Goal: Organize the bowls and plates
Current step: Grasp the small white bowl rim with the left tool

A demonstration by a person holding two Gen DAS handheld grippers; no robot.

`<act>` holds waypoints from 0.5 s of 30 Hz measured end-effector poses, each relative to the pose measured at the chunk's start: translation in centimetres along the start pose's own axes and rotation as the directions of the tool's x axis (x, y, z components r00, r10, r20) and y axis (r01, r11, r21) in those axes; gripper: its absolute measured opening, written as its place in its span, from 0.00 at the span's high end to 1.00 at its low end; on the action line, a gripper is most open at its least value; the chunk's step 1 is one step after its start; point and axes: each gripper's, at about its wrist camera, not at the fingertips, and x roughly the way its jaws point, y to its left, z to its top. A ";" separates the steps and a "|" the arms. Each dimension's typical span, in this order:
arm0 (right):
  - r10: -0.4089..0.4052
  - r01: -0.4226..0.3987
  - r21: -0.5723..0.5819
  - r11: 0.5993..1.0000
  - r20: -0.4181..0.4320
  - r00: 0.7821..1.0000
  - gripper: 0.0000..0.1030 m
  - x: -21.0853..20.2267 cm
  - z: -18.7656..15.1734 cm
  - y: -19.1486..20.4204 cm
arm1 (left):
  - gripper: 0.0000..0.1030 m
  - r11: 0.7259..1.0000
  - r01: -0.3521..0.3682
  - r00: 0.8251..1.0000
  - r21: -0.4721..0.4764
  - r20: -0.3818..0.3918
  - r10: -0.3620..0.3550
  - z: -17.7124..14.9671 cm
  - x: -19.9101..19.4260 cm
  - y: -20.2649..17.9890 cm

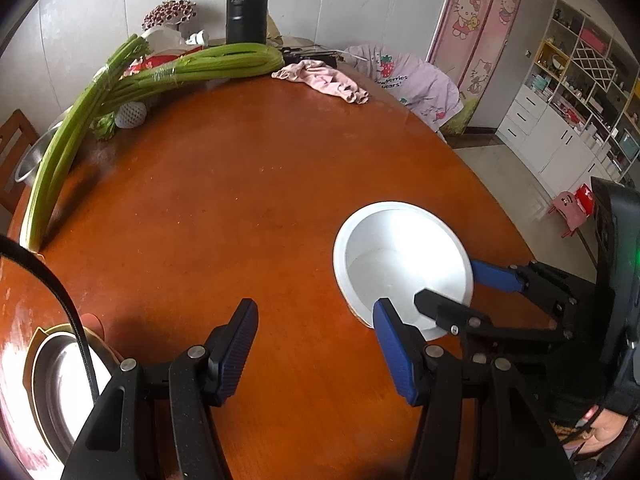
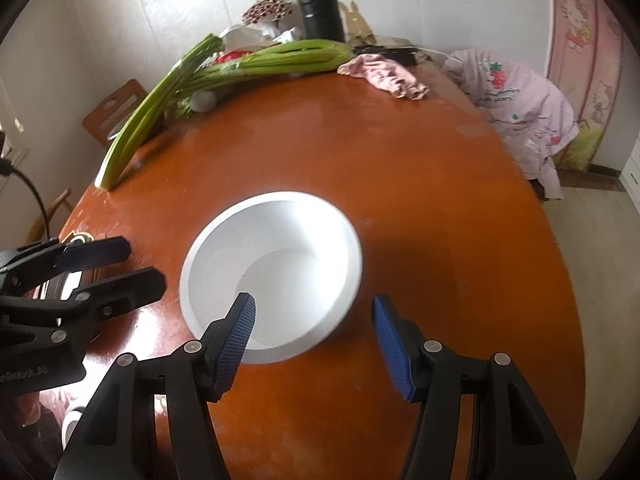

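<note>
A deep white round bowl [image 2: 272, 276] sits upright on the round reddish-brown wooden counter [image 2: 400, 184], and the right gripper [image 2: 314, 344] hangs over its near rim with its 2 blue-padded fingers [image 2: 240, 340] apart and empty: one pad lies above the bowl's inside, the other just outside the rim. The left gripper [image 1: 316, 352] hovers over bare counter to the bowl's left, its fingers also spread and holding nothing. A metal, gold-edged dish [image 1: 56, 384] lies at the counter's near left edge.
</note>
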 end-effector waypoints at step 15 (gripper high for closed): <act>0.103 -0.107 -0.074 0.991 -0.060 0.993 0.39 1.6 -1.1 3.8 | 0.42 0.999 0.035 0.996 -0.038 -0.083 -0.038 -0.7 2.7 1.1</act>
